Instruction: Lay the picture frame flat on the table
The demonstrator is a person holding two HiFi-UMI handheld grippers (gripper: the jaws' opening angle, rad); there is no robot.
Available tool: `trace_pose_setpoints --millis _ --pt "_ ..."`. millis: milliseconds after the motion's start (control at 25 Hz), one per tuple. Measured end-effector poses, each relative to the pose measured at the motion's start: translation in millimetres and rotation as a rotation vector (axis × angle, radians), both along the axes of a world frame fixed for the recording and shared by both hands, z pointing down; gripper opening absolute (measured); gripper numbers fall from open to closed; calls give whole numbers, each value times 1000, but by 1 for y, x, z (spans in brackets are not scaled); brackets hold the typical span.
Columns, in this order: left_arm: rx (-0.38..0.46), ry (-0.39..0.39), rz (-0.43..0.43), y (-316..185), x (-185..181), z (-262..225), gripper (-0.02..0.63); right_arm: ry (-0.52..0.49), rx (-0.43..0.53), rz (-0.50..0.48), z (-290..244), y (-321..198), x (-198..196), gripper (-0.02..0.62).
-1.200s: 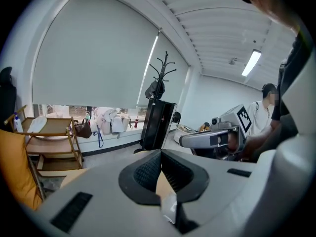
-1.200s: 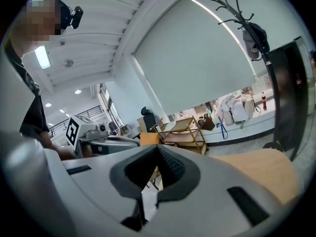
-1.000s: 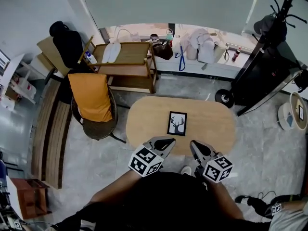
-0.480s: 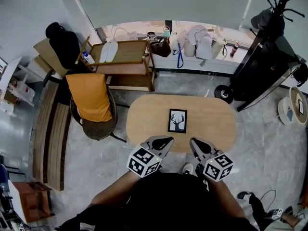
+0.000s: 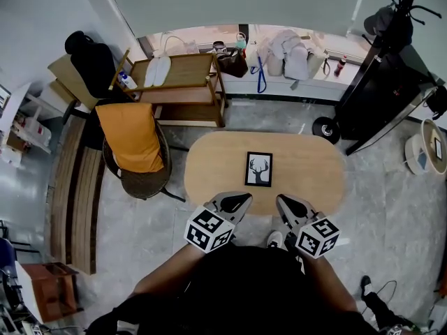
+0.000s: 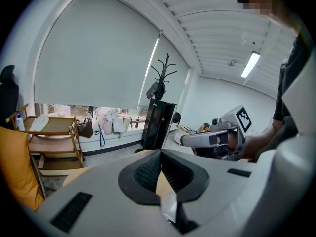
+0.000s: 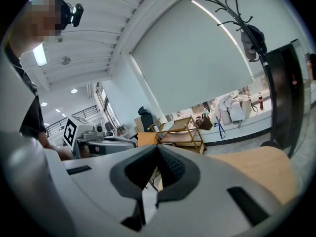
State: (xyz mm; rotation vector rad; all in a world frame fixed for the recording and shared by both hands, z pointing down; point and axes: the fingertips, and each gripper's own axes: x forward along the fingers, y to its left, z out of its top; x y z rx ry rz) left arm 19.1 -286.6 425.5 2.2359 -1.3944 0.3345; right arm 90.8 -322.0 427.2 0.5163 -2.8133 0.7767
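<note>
Head view, from the left: a chair with an orange cushion stands just off the left end of the oval wooden counter, and a wooden trolley stands behind it by the window.

The left gripper hovers over the counter's near edge, pointing towards the far side. In the left gripper view its fingers are pressed together at the tips, with nothing between them, only the bare wood showing below.

Ahead of both grippers and between their lines, the picture frame lies flat on the counter near its middle, face up, showing a black deer head on white inside a black border. It is apart from both grippers; neither touches it.

The right gripper hovers over the same near edge, beside the left one with a gap between them. In the right gripper view its fingers are closed tip to tip and hold nothing.
</note>
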Motion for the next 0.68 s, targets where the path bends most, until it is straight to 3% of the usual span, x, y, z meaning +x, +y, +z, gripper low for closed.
trace_pose_setpoints --millis 680 --pt "-2 -7 18 3 2 0 5 16 12 -16 -3 3 0 1"
